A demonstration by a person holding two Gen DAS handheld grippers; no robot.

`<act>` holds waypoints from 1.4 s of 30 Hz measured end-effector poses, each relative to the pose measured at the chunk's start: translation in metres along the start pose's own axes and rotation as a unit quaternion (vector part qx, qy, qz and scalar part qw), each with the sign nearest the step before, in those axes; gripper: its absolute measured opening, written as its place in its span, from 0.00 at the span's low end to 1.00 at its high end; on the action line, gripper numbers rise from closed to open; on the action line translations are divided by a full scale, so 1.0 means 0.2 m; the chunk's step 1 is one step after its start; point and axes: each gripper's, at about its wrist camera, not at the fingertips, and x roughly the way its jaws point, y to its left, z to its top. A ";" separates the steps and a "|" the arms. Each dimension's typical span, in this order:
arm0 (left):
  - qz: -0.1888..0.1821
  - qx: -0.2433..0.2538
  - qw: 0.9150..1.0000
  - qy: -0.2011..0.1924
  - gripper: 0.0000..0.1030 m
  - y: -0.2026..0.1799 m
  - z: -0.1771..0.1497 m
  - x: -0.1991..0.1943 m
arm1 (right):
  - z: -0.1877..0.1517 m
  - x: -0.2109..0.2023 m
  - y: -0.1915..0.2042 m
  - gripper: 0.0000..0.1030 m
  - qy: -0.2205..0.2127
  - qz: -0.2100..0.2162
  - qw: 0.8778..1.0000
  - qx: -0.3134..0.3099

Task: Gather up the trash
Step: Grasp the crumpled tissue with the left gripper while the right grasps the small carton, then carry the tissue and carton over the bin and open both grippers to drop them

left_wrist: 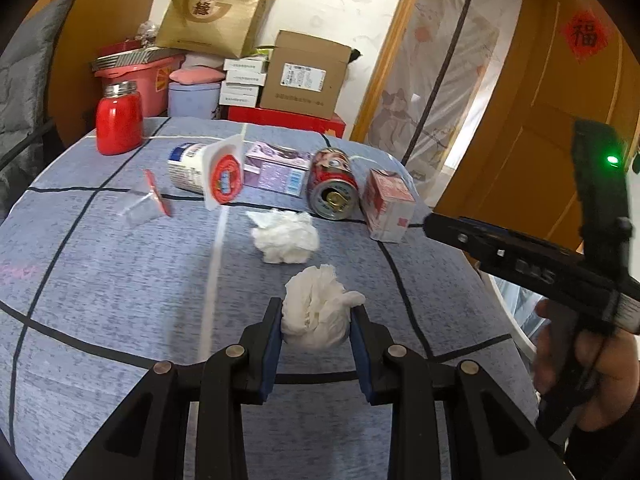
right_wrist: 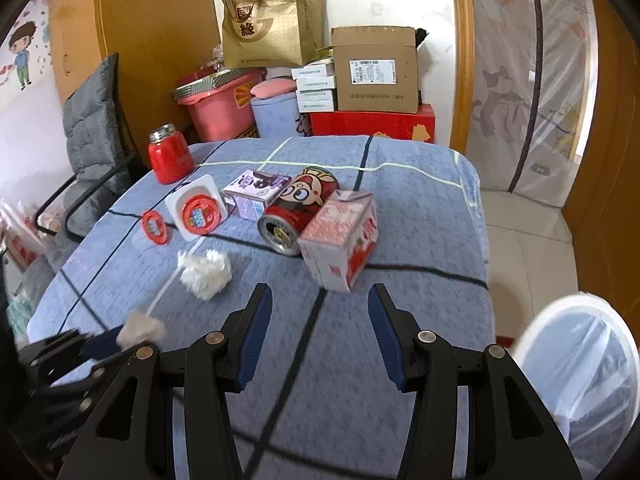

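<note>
My left gripper (left_wrist: pixel 316 320) is shut on a crumpled white tissue (left_wrist: pixel 316 312) above the blue checked tablecloth (left_wrist: pixel 120 300); it shows blurred in the right wrist view (right_wrist: pixel 140 330). A second tissue wad (left_wrist: pixel 286 236) (right_wrist: pixel 206 272) lies just beyond. Behind it lie a red drink can (left_wrist: pixel 334 184) (right_wrist: pixel 298 210), a pink carton (left_wrist: pixel 388 206) (right_wrist: pixel 342 236), a purple carton (left_wrist: pixel 276 168) (right_wrist: pixel 256 192), a yogurt cup (left_wrist: pixel 208 172) (right_wrist: pixel 198 208) and a red-rimmed lid (left_wrist: pixel 154 194) (right_wrist: pixel 154 226). My right gripper (right_wrist: pixel 320 312) is open and empty, short of the pink carton.
A red jar (left_wrist: pixel 119 120) (right_wrist: pixel 170 156) stands at the table's far left. A white bin with a plastic liner (right_wrist: pixel 580 364) sits by the table's right edge. Boxes, a pink tub and a paper bag (right_wrist: pixel 272 24) are stacked behind. A grey chair (right_wrist: pixel 94 128) stands at left.
</note>
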 end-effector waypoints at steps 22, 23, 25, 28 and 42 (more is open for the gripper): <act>-0.006 -0.009 1.000 0.001 0.31 0.10 0.00 0.03 | 0.10 0.23 -0.07 0.37 -0.003 -0.051 0.999 0.018; -0.006 -0.008 1.000 0.002 0.31 0.09 0.00 0.03 | 0.09 0.21 -0.07 0.37 -0.005 -0.048 0.999 0.019; -0.006 -0.004 1.000 0.002 0.31 0.07 0.00 0.03 | 0.08 0.17 -0.08 0.37 -0.007 -0.039 0.999 0.021; -0.007 0.002 1.000 0.002 0.31 0.03 0.00 0.02 | 0.04 0.09 -0.08 0.37 -0.010 -0.026 0.999 0.022; -0.020 0.042 0.999 -0.003 0.31 -0.23 -0.04 -0.09 | -0.18 -0.34 -0.19 0.37 -0.030 -0.002 0.999 0.041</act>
